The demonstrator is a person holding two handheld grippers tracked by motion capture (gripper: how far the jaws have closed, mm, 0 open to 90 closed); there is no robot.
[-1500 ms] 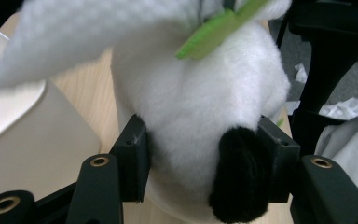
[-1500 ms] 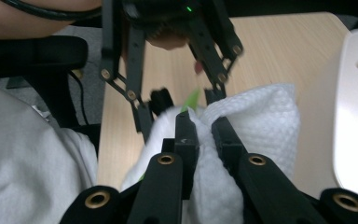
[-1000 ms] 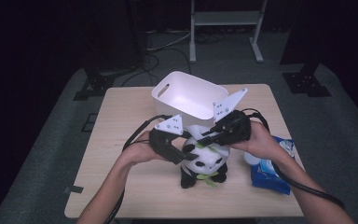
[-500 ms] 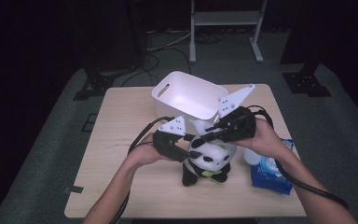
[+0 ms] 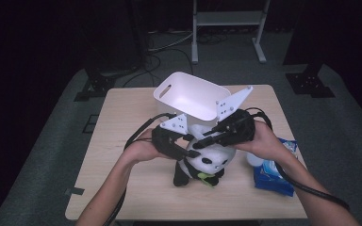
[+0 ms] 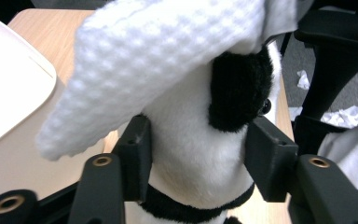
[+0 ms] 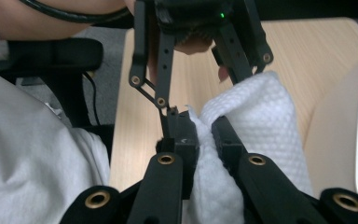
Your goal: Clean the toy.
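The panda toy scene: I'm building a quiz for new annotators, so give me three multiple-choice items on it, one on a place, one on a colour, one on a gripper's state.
1. Where does the white bin stand relative to the panda toy?
A. beyond it, farther from the person
B. nearer the person
C. on the floor

2. What colour is the wipes pack at the table's right edge?
A. red
B. blue
C. yellow

3. What does the left gripper do?
A. hangs open over the bin
B. lies on the table
C. is shut on the panda toy

Answers: A, the high view shows the bin behind the toy; B, the pack is blue; C, its pads press the toy's white neck on both sides, having just closed there.
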